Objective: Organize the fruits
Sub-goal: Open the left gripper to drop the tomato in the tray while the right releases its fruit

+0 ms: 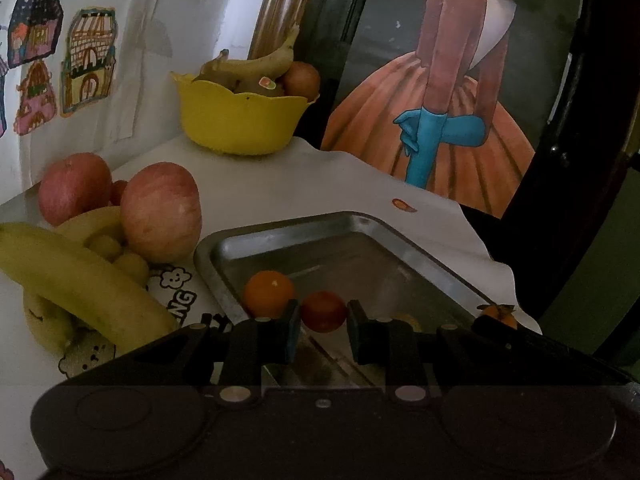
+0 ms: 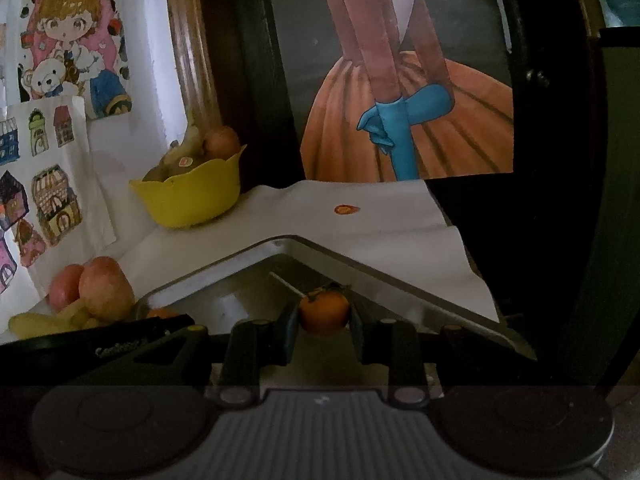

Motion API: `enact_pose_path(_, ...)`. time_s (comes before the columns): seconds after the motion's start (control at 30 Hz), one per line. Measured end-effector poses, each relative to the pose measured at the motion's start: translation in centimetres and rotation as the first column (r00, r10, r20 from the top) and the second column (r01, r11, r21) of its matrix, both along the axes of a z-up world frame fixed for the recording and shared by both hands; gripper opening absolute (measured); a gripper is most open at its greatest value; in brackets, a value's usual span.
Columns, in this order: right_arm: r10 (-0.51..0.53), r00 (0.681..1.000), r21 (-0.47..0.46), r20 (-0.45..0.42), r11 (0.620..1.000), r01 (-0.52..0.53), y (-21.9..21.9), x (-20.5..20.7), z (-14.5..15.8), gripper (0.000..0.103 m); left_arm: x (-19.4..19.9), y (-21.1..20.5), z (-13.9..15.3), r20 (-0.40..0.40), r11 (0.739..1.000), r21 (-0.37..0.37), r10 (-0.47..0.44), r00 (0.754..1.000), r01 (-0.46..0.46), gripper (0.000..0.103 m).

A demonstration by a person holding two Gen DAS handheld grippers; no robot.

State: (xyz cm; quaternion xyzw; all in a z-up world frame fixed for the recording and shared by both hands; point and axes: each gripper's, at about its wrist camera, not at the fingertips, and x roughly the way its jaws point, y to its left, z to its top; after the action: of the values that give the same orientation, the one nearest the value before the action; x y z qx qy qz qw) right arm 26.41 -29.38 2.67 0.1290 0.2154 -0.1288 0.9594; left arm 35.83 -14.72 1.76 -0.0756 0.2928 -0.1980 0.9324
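A metal tray [image 1: 360, 224] lies on the white tablecloth. In the left wrist view my left gripper [image 1: 323, 330] has its fingers on both sides of a small red-orange fruit [image 1: 323, 311], over the tray. An orange [image 1: 269, 294] sits in the tray just left of it. In the right wrist view my right gripper [image 2: 324, 330] is shut on a small orange with a stem [image 2: 324, 310], above the tray [image 2: 288, 245]. That orange also shows at the right of the left wrist view [image 1: 498, 314].
A yellow bowl [image 1: 240, 124] with bananas and other fruit stands at the back; it also shows in the right wrist view [image 2: 192, 196]. Apples [image 1: 160, 212], bananas [image 1: 80, 280] and green grapes [image 1: 120, 256] lie left of the tray. Drawings hang on the wall.
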Motion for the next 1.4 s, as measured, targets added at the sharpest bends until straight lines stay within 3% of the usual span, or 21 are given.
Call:
enact_pose_path(0.3,0.003,1.0,0.002,-0.014,1.0,-0.003,0.0,0.1,-0.2,0.032,0.1,0.1,-0.1,-0.006,1.0,-0.004,0.001,1.0,-0.001,0.027)
enact_pose_path(0.53,-0.006,1.0,-0.005,0.002,1.0,0.006,-0.1,-0.1,0.0,0.047,0.0,0.3,0.0,0.004,1.0,-0.025,0.009,1.0,-0.009,0.034)
enact_pose_path(0.8,-0.066,0.996,-0.001,0.057,0.998,0.067,-0.6,-0.9,0.5,0.074,-0.5,1.4,0.8,0.062,0.995,-0.077,0.073,0.995,-0.068,0.07)
enact_pose_path(0.93,-0.095,0.991,0.005,0.097,0.995,0.095,-0.9,-1.4,0.8,0.087,-0.9,2.0,1.2,0.101,0.989,-0.102,0.113,0.988,-0.102,0.082)
enact_pose_path(1.0,-0.1,0.988,0.009,0.115,0.995,0.1,-1.1,-1.6,0.9,0.089,-1.1,2.2,1.5,0.126,0.985,-0.118,0.143,0.982,-0.128,0.095)
enact_pose_path(1.1,-0.104,0.986,0.006,0.132,0.995,0.104,-1.0,-1.8,1.1,0.095,-1.7,2.7,2.0,0.181,0.975,-0.147,0.193,0.964,-0.168,0.102)
enact_pose_path(1.23,-0.114,0.972,-0.014,0.204,0.993,0.119,-0.7,-2.6,1.6,0.103,-2.7,3.7,2.6,0.245,0.955,-0.203,0.263,0.933,-0.215,0.102)
enact_pose_path(1.4,-0.126,0.95,-0.026,0.286,0.99,0.139,-0.5,-3.6,2.1,0.103,-3.9,5.1,3.3,0.285,0.928,-0.263,0.334,0.898,-0.262,0.102)
